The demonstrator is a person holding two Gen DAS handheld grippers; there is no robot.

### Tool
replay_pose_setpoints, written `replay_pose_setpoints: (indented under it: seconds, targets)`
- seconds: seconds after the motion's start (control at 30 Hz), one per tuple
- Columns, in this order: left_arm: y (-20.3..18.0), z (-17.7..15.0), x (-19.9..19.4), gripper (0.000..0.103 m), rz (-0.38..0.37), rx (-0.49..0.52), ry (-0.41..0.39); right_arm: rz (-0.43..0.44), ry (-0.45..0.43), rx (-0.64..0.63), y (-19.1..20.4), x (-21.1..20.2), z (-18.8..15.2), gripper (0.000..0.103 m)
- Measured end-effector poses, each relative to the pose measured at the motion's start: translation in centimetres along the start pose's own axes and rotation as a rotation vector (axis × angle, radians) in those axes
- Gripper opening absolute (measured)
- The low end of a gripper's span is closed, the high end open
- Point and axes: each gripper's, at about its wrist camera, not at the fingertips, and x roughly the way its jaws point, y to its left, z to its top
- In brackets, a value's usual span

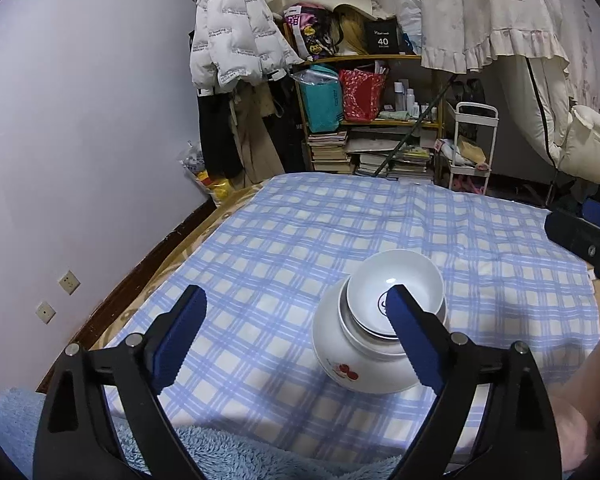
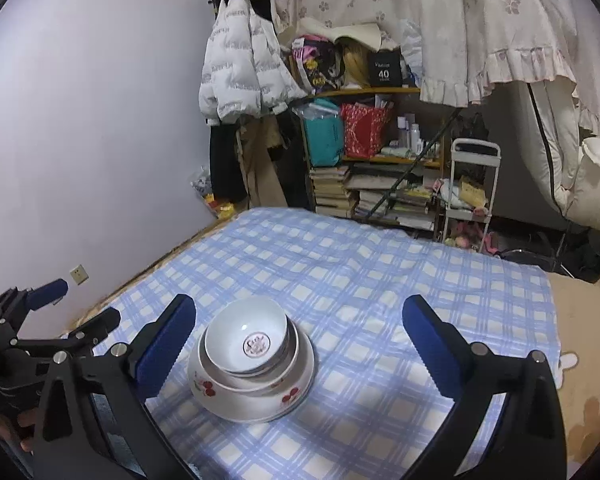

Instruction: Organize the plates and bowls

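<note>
Left gripper (image 1: 296, 340): black plastic frame with two angled arms, triangular cut-outs in the side plates, round silver pivot pins at the joints. Fingers (image 1: 178, 340) faced with dark blue pads, saw-toothed along the inner edge.
Right gripper (image 2: 300, 348): same build, with black frame, silver pins and blue ribbed pads on its fingers (image 2: 166, 350).
Hand (image 2: 18, 426): bare fingers partly visible behind the black frame at the lower left; no sleeve discernible.

The left gripper (image 1: 296, 344) hangs with its blue-padded fingers (image 1: 180, 336) spread wide and empty above the blue checked bedsheet (image 1: 300, 232), where a white bowl (image 1: 394, 286) sits nested in a larger cherry-patterned bowl (image 1: 352, 364).
</note>
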Motion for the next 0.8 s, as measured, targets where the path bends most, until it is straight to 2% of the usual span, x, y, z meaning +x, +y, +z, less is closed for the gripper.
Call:
replay_pose_setpoints:
  seconds: [0.07,0.33,0.8]
  targets:
    - [-0.2,0.0,-0.1,0.090,0.027,0.016,-0.014,-0.014,0.010,-0.016,0.1,0.3,-0.2,0.103]
    - [-0.7,0.2,0.6,0.090,0.030,0.038,-0.022,-0.017,0.031,-0.043,0.4,1.0,-0.8,0.103]
    - [-0.5,0.4,0.3,0.090,0.031,0.017,-0.052,-0.034,0.046,-0.038,0.2,1.5,-0.9,0.103]
